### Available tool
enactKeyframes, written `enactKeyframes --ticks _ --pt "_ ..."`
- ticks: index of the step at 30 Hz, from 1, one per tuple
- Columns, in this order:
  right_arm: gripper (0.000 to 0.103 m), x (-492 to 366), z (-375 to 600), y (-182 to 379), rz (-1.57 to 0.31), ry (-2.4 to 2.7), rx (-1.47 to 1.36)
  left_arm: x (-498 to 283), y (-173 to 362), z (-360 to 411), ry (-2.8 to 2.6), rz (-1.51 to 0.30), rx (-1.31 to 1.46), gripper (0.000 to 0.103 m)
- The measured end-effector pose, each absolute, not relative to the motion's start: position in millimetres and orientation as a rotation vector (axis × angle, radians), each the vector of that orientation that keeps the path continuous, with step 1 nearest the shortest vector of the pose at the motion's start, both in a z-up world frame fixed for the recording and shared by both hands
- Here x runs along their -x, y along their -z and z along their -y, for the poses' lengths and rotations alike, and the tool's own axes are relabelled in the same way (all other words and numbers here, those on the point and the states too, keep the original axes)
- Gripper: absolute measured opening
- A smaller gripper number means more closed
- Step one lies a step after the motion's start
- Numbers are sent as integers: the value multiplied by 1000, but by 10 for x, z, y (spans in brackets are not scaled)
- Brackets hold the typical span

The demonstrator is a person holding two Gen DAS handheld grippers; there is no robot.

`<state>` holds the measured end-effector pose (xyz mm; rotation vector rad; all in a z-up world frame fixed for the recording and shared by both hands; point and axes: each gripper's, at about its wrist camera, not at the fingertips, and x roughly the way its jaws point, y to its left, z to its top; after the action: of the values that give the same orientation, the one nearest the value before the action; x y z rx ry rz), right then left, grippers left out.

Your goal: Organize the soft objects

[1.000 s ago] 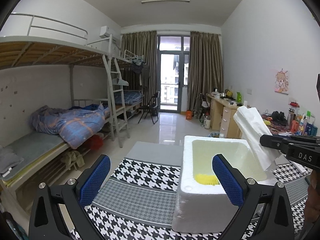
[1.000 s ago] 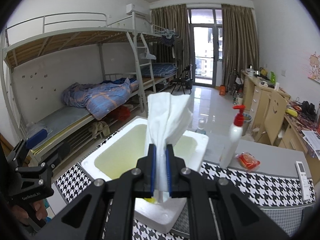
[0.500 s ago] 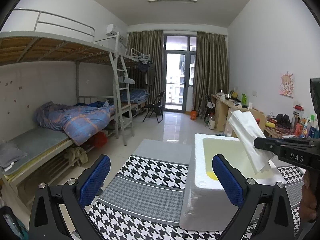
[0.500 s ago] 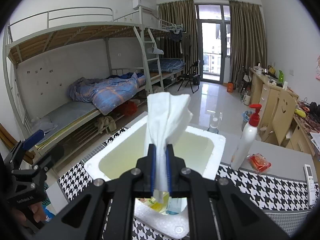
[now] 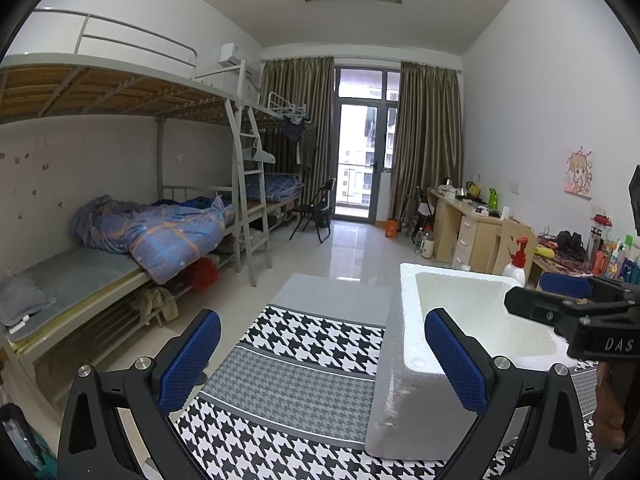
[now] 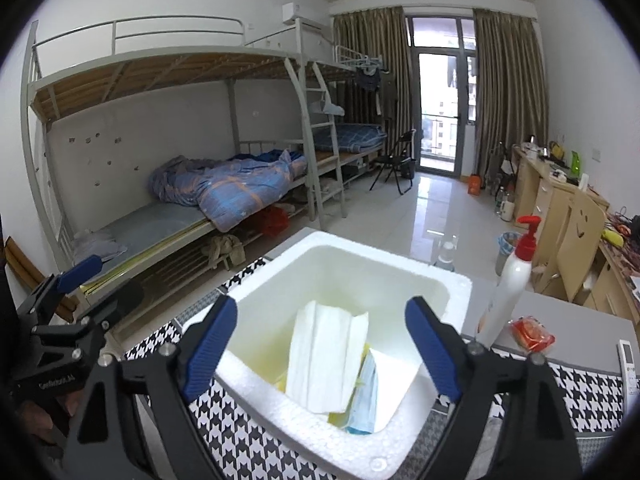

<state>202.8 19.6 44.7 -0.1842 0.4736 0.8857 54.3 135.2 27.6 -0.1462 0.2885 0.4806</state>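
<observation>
Right gripper (image 6: 320,344) hangs over the white foam box (image 6: 456,280), its blue-padded jaws opening wide with nothing pinched between them. Below it, the folded white tissue wad (image 6: 324,356) lies inside the box. Left gripper (image 5: 320,360) stands spread and empty over the black-and-white houndstooth table cover (image 5: 312,340), beside the box's left wall.

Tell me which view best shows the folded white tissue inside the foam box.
The right wrist view: it looks down into the white foam box, where the folded white tissue lies in full sight. The left wrist view shows only the box's outer wall and far inner wall; the tissue is hidden.
</observation>
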Motion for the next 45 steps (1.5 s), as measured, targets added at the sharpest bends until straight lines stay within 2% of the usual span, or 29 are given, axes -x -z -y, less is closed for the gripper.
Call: enactKeyframes --ticks 16,45 --pt "89 -1901 4 -475 -449 -883 143 -335 -365 -1199 -445 -255 126 102" --pt "89 -1796 748 -601 -369 -736 33 -416 -500 -621 -274 -214 97 102"
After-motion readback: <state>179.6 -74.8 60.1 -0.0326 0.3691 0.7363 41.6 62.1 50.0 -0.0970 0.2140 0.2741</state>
